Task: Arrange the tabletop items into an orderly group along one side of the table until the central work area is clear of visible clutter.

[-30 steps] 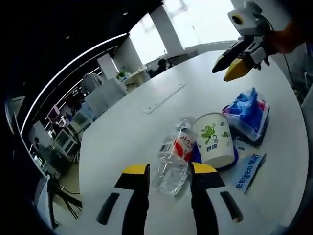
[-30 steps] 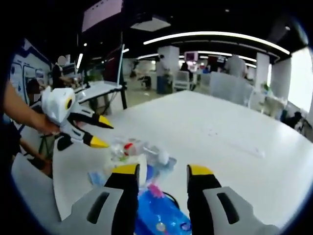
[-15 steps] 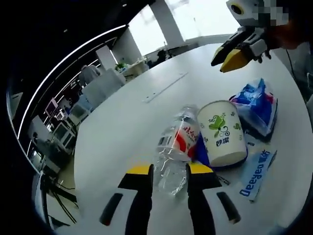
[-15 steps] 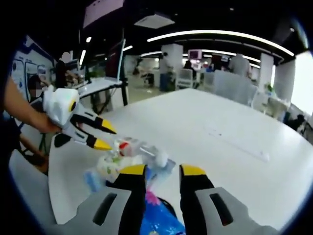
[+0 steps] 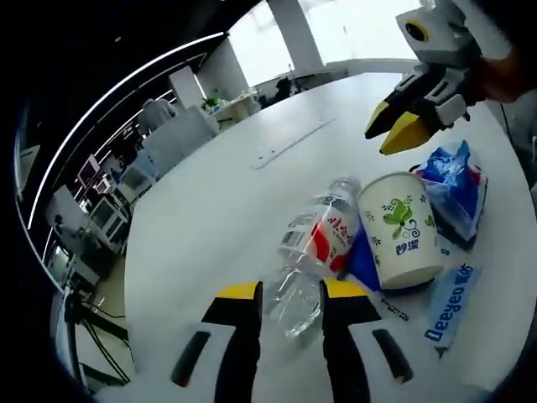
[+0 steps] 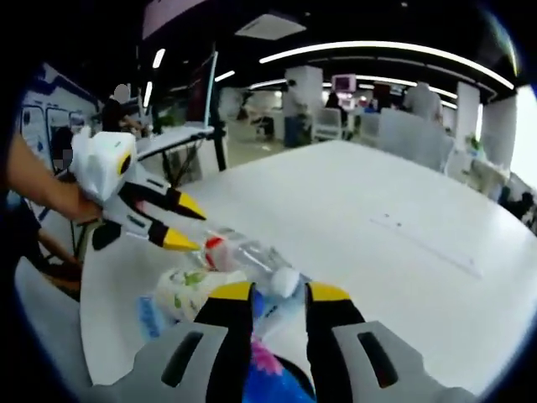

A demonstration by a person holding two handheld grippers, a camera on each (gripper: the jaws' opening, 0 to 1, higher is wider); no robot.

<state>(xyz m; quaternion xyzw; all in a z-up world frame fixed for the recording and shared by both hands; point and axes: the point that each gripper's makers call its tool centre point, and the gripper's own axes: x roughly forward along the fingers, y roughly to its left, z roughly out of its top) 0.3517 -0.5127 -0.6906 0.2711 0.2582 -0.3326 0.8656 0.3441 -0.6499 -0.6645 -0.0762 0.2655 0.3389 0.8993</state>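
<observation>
A crushed clear plastic bottle [image 5: 315, 248] with a red label lies on the white table [image 5: 201, 218]. Its base sits between my left gripper's [image 5: 291, 291] jaws, which are shut on it. Beside it rests a paper cup [image 5: 399, 238] with green print, touching a dark blue packet [image 5: 361, 262]. Further right is a blue plastic bag [image 5: 460, 186]. My right gripper [image 5: 391, 130] hovers at the bag's near end. In the right gripper view the blue bag [image 6: 270, 371] sits between my right gripper's [image 6: 279, 291] narrowed jaws, with the bottle [image 6: 243, 250], the cup [image 6: 183, 291] and the left gripper [image 6: 185, 223] beyond.
A blue sachet with white lettering [image 5: 453, 302] lies near the table's edge right of the cup. A long flat strip [image 5: 295, 143] is set in the tabletop further out. Office desks, chairs and people stand beyond the table.
Both grippers' jaws have narrowed, the left around the bottle's base, the right around the bag. Both cameras have shifted slightly.
</observation>
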